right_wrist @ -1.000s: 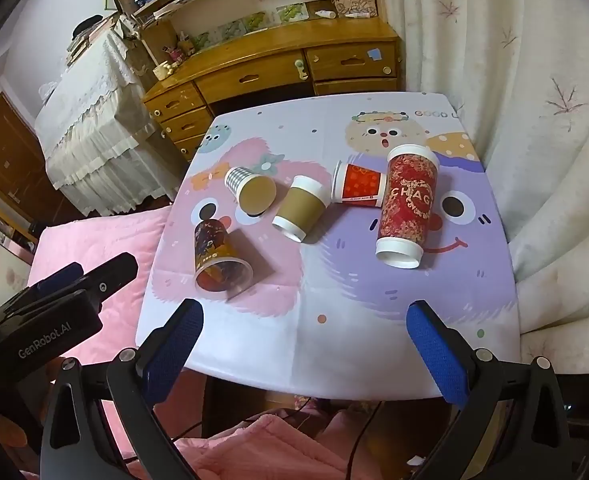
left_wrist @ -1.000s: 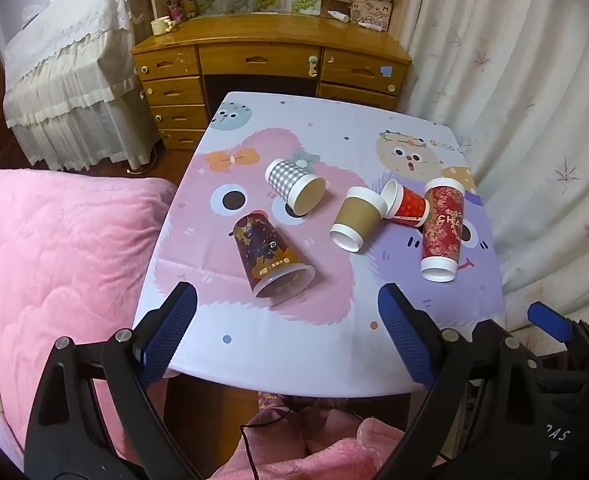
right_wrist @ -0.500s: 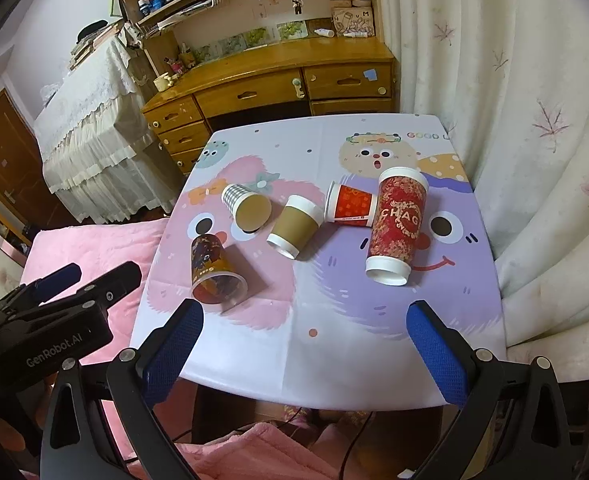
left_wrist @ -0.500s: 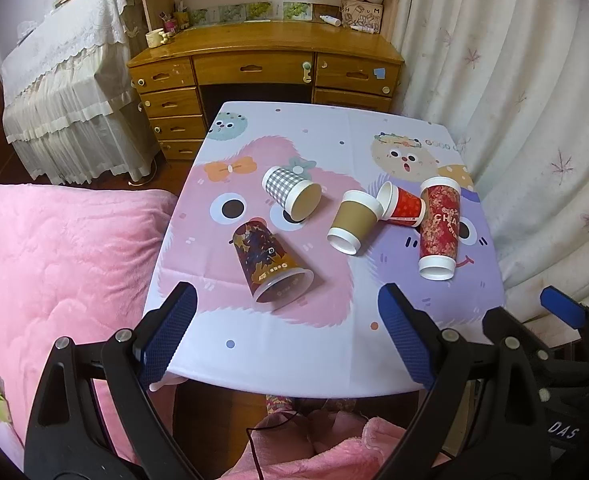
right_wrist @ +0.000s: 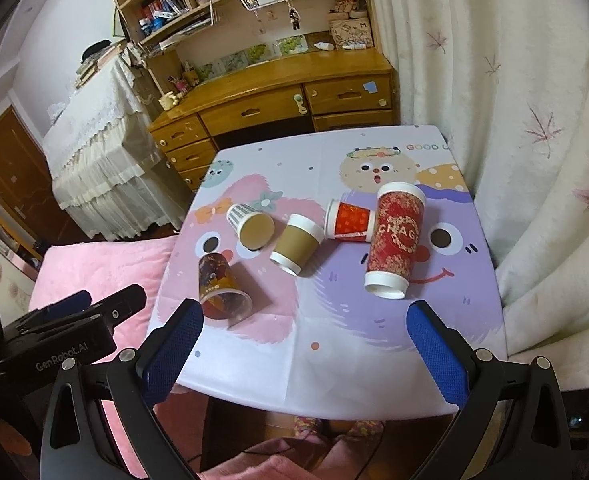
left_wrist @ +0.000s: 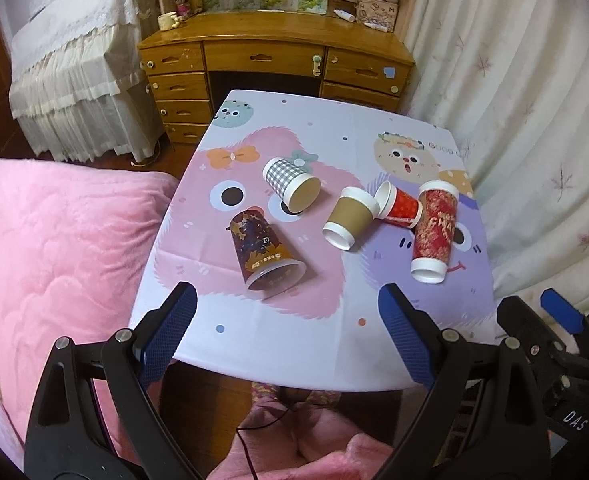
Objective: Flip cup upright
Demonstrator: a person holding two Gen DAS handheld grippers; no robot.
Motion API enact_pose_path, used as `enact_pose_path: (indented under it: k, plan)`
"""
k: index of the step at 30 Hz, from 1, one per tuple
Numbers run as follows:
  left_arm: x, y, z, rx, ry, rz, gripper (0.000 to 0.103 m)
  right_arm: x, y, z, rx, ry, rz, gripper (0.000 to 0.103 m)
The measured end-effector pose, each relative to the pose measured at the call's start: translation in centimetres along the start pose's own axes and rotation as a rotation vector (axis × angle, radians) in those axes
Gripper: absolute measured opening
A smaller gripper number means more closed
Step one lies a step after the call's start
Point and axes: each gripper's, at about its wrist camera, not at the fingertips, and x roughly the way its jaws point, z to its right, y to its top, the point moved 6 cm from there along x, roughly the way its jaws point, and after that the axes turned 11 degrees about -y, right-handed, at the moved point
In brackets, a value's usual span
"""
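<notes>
Five cups lie tipped on the bench (left_wrist: 334,344). The tall red cup (left_wrist: 433,231) touches the small red cup (left_wrist: 400,206); the brown cup (left_wrist: 350,218) lies just beside them. Left tool (left_wrist: 286,312) and right tool (right_wrist: 306,332) both gape, holding nothing.

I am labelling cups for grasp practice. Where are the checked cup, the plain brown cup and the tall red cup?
checked cup (left_wrist: 284,174), left wrist view, patterned side wall.
plain brown cup (left_wrist: 350,216), left wrist view, brown sleeve.
tall red cup (right_wrist: 394,238), right wrist view, printed side.

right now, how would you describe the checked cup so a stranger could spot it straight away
Start at the table with the cartoon cloth, where five paper cups lie on their sides. The checked cup lies on the pink furry face, nearest the wooden desk. It alone has a grey-and-white check, and its open mouth shows a tan inside.
</notes>
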Motion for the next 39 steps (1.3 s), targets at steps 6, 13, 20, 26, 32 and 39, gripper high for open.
enact_pose_path:
  k: [6, 13, 20, 26, 32, 39]
  plan:
    - [0.1, 0.5, -0.3, -0.064, 0.026, 0.014, 0.091, 0.0, 1.3, 0.5, -0.024, 0.011, 0.024, 0.103]
    - [0.2, 0.9, -1.1, -0.080, 0.059, 0.013, 0.091, 2.2, 1.9, 1.1, -0.039, -0.005, -0.009, 0.103]
    - [1.0, 1.7, -2.2, -0.010, 0.045, -0.029, 0.091, 4.5, 1.8, 0.0, -0.096, -0.031, -0.020, 0.103]
    - [3.7, 4.1, -4.5, 0.149, -0.008, -0.101, 0.091, 6.3, 1.5, -3.8, -0.128, -0.051, -0.036, 0.103]
    - [7.6, 8.3, -7.1, 0.443, -0.047, -0.203, 0.091, 10.1, 1.6, -8.2, -0.069, -0.138, -0.098, 0.103]
    - [13.1, 12.7, -8.6, 0.799, -0.105, -0.295, 0.091, 14.9, 0.9, -12.3, 0.108, -0.250, -0.177, 0.103]
